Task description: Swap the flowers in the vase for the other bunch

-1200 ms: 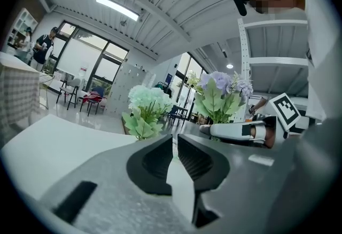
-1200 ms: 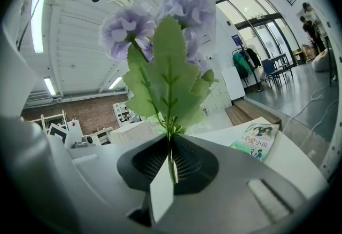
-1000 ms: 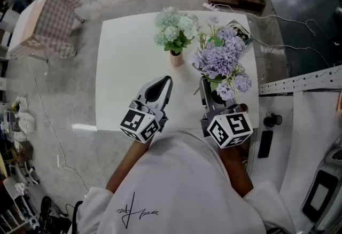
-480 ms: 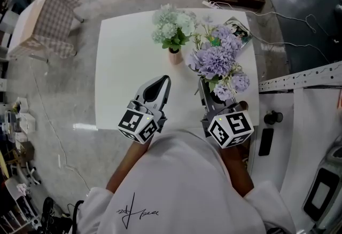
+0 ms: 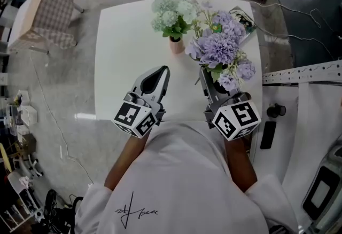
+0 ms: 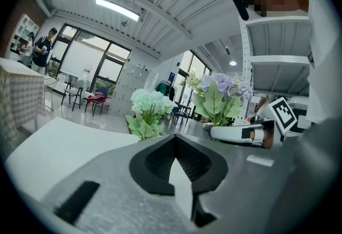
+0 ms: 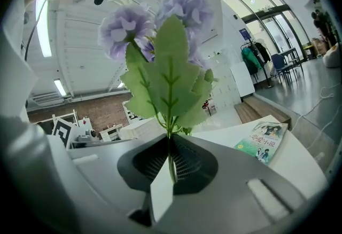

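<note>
A pale green-and-white bunch [image 5: 172, 14] stands upright in a small pink vase [image 5: 176, 46] at the far middle of the white table [image 5: 123, 56]. The same bunch [image 6: 148, 106] shows ahead in the left gripper view. My right gripper [image 5: 206, 75] is shut on the thin green stem [image 7: 171, 161] of the purple bunch [image 5: 219, 51], which it holds upright just right of the vase. The leaves and purple heads [image 7: 165, 62] fill the right gripper view. My left gripper [image 5: 160, 73] hovers over the table's near half, shut, with nothing between its jaws [image 6: 173, 142].
A book [image 5: 243, 18] with a picture cover lies at the table's far right corner, also seen as the book [image 7: 264, 141] in the right gripper view. A cable runs over the floor beyond it. A white bench with dark devices [image 5: 267, 134] stands to the right.
The head view has shifted a little. Both grippers and the purple bunch stay where they were relative to the table and vase.
</note>
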`<state>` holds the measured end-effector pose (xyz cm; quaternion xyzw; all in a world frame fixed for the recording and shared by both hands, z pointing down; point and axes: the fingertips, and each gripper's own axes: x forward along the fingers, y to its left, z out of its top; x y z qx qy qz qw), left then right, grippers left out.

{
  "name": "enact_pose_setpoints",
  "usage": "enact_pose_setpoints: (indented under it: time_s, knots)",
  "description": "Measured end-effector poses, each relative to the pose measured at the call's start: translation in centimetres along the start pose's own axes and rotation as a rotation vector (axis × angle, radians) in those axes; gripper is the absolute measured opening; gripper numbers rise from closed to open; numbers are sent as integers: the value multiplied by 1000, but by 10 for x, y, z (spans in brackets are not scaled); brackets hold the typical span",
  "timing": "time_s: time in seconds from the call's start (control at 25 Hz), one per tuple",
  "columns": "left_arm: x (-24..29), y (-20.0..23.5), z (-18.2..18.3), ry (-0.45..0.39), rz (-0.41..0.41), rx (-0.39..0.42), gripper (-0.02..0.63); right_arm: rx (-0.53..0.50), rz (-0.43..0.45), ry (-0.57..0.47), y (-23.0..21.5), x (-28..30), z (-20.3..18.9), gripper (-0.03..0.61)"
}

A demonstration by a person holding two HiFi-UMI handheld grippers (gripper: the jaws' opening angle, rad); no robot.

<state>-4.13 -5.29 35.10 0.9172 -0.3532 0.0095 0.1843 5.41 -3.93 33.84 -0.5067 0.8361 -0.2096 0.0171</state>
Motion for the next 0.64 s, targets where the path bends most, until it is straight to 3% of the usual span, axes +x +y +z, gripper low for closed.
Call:
enact_pose_setpoints:
  time_s: [0.64]
  knots:
    - [-9, 9, 10, 0, -32, -48, -3, 16, 8, 1, -9, -14, 14, 25]
